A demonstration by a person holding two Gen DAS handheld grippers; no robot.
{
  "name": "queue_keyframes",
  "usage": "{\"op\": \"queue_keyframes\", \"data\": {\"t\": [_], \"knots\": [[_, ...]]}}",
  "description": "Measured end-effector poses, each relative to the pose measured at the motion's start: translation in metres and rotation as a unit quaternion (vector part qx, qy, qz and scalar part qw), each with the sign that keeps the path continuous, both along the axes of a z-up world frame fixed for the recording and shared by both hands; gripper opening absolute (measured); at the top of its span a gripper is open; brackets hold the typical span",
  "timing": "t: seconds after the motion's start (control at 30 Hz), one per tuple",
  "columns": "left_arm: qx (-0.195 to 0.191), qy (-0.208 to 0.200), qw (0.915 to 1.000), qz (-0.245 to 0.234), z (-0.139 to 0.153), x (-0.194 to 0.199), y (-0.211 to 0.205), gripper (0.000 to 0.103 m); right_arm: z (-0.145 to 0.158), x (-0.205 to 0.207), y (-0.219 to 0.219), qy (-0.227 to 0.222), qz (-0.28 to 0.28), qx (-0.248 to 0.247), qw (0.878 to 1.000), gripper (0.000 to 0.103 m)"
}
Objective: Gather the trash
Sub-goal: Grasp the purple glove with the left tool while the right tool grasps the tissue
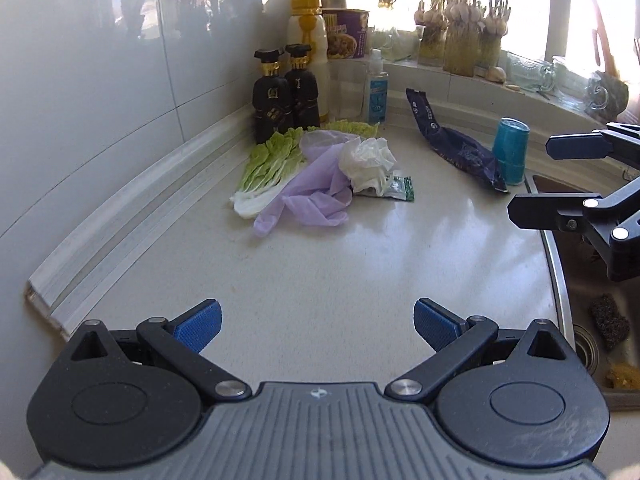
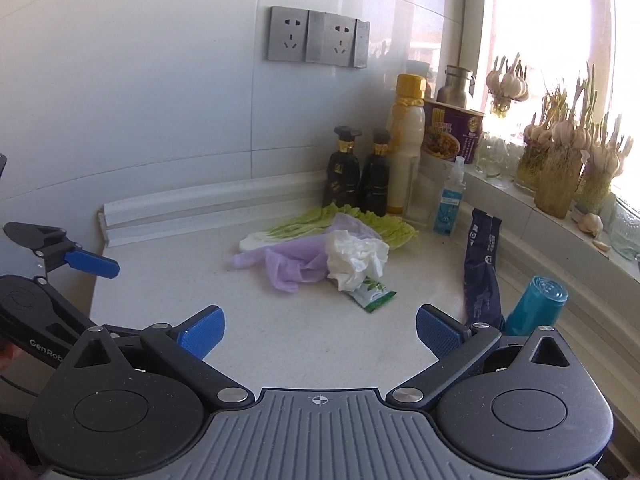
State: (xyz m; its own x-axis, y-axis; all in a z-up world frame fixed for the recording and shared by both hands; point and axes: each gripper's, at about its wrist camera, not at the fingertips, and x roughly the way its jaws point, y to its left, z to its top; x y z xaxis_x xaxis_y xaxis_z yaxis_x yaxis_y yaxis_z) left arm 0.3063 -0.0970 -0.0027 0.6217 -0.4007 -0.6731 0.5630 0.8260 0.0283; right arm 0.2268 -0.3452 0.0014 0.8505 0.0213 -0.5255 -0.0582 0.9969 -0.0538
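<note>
Purple glove (image 1: 306, 184) lengthwise along cabbage leaf (image 1: 272, 164), cuff toward bottles (image 1: 285, 92)

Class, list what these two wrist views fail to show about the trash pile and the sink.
- Green sachet, both views: its near end lies under the crumpled white tissue.
- Steel sink, left wrist view: cut by the right edge and the right gripper.
- Dark blue wrapper, right wrist view: print too small.

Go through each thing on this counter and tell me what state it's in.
Left gripper: open, empty.
Right gripper: open, empty.
Tissue: crumpled, on the glove.
Glove: limp, lying flat.
Sachet: lying flat.
Blue cup: upside down.
Dark wrapper: crumpled, lying down.
</note>
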Motion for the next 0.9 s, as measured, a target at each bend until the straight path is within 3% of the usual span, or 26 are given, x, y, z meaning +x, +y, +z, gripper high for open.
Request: {"op": "queue_keyframes", "data": {"t": [0.37, 0.57, 0.7, 0.8, 0.9], "knots": [[-0.004, -0.059, 0.9955, -0.074, -0.019, 0.067, -0.039, 0.102, -0.037, 0.073, -0.036, 0.008, 0.020, 0.054, 0.998, 0.103], [0.001, -0.071, 0.9918, -0.106, -0.027, 0.088, -0.052, 0.100, -0.051, 0.106, -0.043, 0.010, 0.019, 0.072, 0.997, 0.103], [0.020, -0.079, 0.9893, -0.121, -0.032, 0.094, -0.062, 0.086, -0.056, 0.123, -0.047, 0.011, 0.008, 0.082, 0.997, 0.103], [0.020, -0.072, 0.9899, -0.121, -0.035, 0.099, -0.067, 0.074, -0.061, 0.134, -0.048, 0.016, 0.004, 0.082, 0.996, 0.101], [0.015, -0.069, 0.9909, -0.115, -0.037, 0.103, -0.070, 0.068, -0.065, 0.141, -0.048, 0.013, -0.003, 0.084, 0.996, 0.099]]}}
